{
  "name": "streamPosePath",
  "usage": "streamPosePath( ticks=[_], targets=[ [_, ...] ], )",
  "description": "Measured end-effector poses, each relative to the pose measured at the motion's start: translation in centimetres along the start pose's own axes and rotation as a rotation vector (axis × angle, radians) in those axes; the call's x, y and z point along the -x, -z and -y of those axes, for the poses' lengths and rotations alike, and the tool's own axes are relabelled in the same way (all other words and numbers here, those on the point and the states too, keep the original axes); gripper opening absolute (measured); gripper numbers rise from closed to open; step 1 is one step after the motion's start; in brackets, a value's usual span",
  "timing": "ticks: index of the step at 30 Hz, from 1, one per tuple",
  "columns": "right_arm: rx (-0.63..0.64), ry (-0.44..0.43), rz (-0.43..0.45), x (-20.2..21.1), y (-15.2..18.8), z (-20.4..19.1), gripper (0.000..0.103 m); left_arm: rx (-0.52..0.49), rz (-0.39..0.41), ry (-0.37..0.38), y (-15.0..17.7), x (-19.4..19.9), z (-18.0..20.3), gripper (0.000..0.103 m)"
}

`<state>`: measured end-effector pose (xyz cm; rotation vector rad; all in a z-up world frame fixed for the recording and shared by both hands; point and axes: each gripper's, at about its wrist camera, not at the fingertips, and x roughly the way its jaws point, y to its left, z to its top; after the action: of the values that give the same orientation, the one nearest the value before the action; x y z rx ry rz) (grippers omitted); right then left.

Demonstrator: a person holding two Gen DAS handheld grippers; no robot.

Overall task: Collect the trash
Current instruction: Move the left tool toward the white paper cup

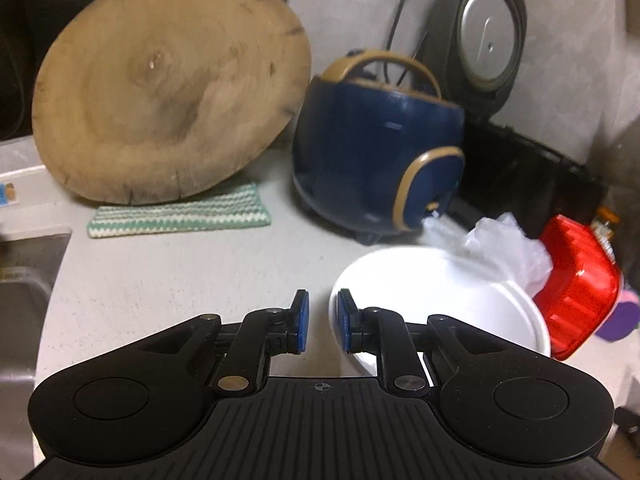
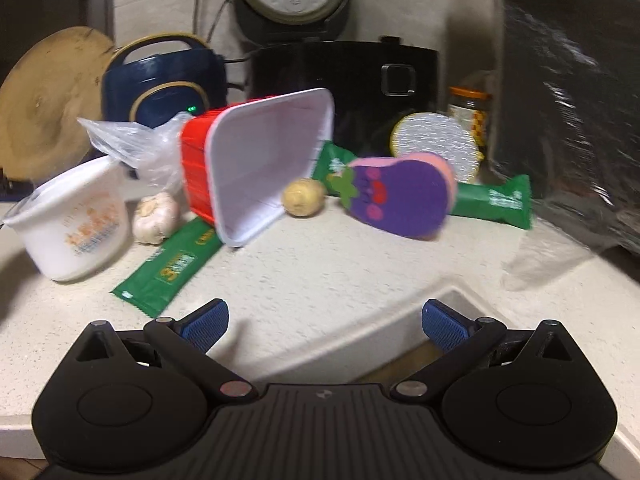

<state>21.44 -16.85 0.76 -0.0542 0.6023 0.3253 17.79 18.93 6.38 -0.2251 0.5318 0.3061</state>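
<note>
Your trash sits in a heap on the counter (image 2: 320, 264), in front of the black cooker (image 2: 344, 80). The white cup (image 2: 72, 224) stands at the left of the heap. It looks light and thin, so I think a hard squeeze would crush it; take it by the rim. The red tub (image 2: 256, 160) lies on its side with its mouth toward you. It looks stiff and light, and its lower edge is a good place to pinch. The clear plastic bag (image 2: 132, 144) behind it is soft and floppy and may slip, so grab a bunched part. The green wrappers (image 2: 168, 268) lie flat and are thin, so lift one by an end.

Your left gripper (image 1: 322, 322) has its blue pads close together, with a small gap. The wall of the white cup runs right at that gap, but I cannot tell if the pads pinch it. Your right gripper (image 2: 324, 320) is spread wide over bare counter. It holds nothing and touches nothing.
</note>
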Motion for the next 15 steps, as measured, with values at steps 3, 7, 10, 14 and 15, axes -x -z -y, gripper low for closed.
streamPosePath(
  ticks=[3,7,10,14,15],
  targets=[
    [0.018,0.065,0.020,0.4,0.4,0.3,0.103,0.002,0.025,0.006,0.6,0.3,0.1,0.019],
    [0.019,0.055,0.004,0.7,0.4,0.4,0.103,-0.009,0.013,0.050,0.9,0.8,0.7,0.019],
    [0.011,0.023,-0.002,0.7,0.4,0.3,0.103,-0.029,-0.029,0.100,1.8,1.3,1.3,0.023],
    [0.050,-0.014,-0.009,0.9,0.8,-0.3,0.103,-0.081,-0.075,0.208,3.4,3.0,2.1,0.029],
    [0.060,-0.016,-0.008,0.9,0.8,-0.4,0.103,-0.093,-0.085,0.235,3.7,3.4,2.3,0.028]
  ],
)
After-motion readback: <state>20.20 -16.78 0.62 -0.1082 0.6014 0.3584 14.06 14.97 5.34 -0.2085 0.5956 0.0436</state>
